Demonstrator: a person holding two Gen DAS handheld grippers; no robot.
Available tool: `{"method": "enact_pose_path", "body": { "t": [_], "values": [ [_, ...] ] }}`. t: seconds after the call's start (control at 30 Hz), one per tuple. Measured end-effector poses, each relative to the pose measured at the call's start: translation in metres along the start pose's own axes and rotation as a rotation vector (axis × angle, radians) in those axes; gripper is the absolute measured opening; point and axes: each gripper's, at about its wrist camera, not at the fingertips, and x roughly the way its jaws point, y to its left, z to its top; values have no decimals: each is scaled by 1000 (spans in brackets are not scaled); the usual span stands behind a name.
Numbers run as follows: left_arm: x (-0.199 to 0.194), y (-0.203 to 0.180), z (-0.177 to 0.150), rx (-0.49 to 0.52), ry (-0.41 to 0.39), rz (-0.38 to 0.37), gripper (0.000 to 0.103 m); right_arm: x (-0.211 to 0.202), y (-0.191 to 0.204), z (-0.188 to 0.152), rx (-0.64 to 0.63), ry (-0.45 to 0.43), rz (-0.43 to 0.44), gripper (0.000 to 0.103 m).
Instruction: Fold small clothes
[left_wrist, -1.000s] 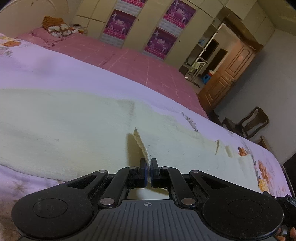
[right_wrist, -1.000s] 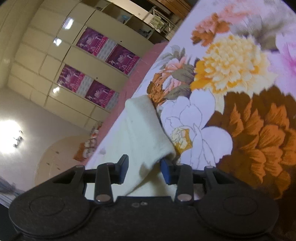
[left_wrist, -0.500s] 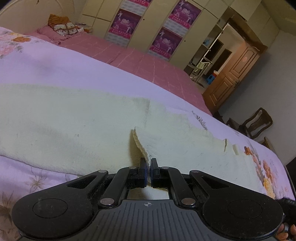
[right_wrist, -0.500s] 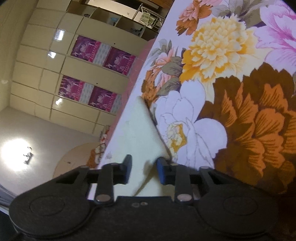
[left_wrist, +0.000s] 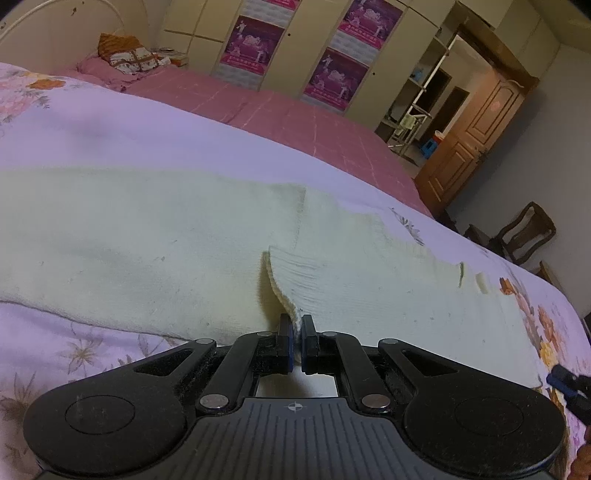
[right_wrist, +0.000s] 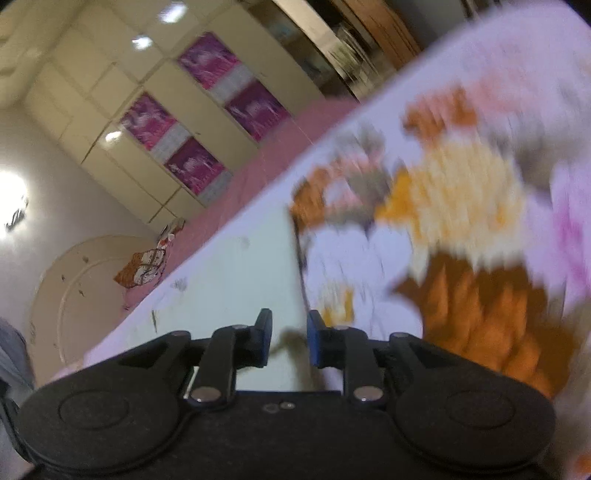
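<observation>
A cream knit garment (left_wrist: 155, 236) lies spread flat across the flowered lilac bedspread (left_wrist: 85, 133). My left gripper (left_wrist: 294, 341) is shut on a raised ribbed edge of the garment (left_wrist: 284, 295) near the front of the bed. In the right wrist view the garment's end (right_wrist: 255, 266) lies flat on the bedspread. My right gripper (right_wrist: 289, 339) is open with the cloth between and below its fingers, not pinched; this view is blurred. The right gripper's blue tip (left_wrist: 563, 380) shows at the left wrist view's right edge.
A pink sheet (left_wrist: 295, 125) covers the far half of the bed, with pillows (left_wrist: 129, 57) at the headboard. Cream wardrobes with purple posters (left_wrist: 258, 40) line the far wall. A wooden door (left_wrist: 476, 136) and dark chairs (left_wrist: 524, 236) stand at the right.
The right gripper's jaws narrowed, then opened again; the garment's lifted end has dropped flat onto the bedspread. The left gripper keeps its pinch and has shifted slightly.
</observation>
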Motion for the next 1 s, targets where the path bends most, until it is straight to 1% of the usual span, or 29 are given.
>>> {"method": "enact_pose_path", "body": {
  "t": [0.07, 0.1, 0.13, 0.17, 0.2, 0.23, 0.27, 0.33, 0.4, 0.57, 0.67, 0.73, 0.8, 0.87, 0.93, 0.97, 1.0],
  "values": [
    [0, -2, -1, 1, -6, 8, 4, 10, 5, 8, -36, 7, -7, 19],
    [0, -2, -2, 1, -8, 9, 4, 18, 9, 9, -69, 15, -8, 16],
    [0, -1, -1, 0, -6, 8, 4, 27, 13, 8, -108, 47, -19, 9],
    [0, 0, -1, -1, -5, 7, 4, 38, 14, 5, -146, 93, -56, 6],
    [0, -1, 0, 2, -4, 6, 4, 43, 14, 1, -177, 112, -81, 1],
    [-1, 0, 1, 9, -4, 8, 4, 43, 14, 0, -189, 104, -80, 1],
    [-2, 0, 1, 11, -7, 11, 4, 42, 15, 1, -194, 107, -79, 1],
    [-2, 1, 2, 13, -13, 19, 4, 39, 17, 7, -208, 88, -75, 6],
    [-1, 1, 1, 7, -12, 21, 4, 43, 20, 16, -223, 60, -64, 6],
    [0, -1, -1, 12, -18, 40, 4, 76, 39, 40, -292, 30, -64, 6],
    [1, -1, -1, 16, -18, 47, 4, 102, 42, 49, -331, 47, -80, 6],
    [1, -1, -2, 25, -21, 50, 4, 119, 39, 51, -344, 82, -134, 0],
    [1, 0, -3, 35, -29, 49, 4, 121, 33, 50, -343, 76, -130, 0],
    [0, 2, -5, 36, -43, 40, 5, 112, 35, 47, -341, 77, -133, 0],
    [-3, 5, -7, 27, -51, 32, 5, 94, 37, 42, -341, 64, -99, 16],
    [-4, 6, -9, 20, -57, 31, 6, 85, 38, 35, -351, 67, -87, 17],
    [-4, 7, -10, 13, -61, 32, 6, 83, 38, 27, -374, 99, -89, 17]
  ]
}}
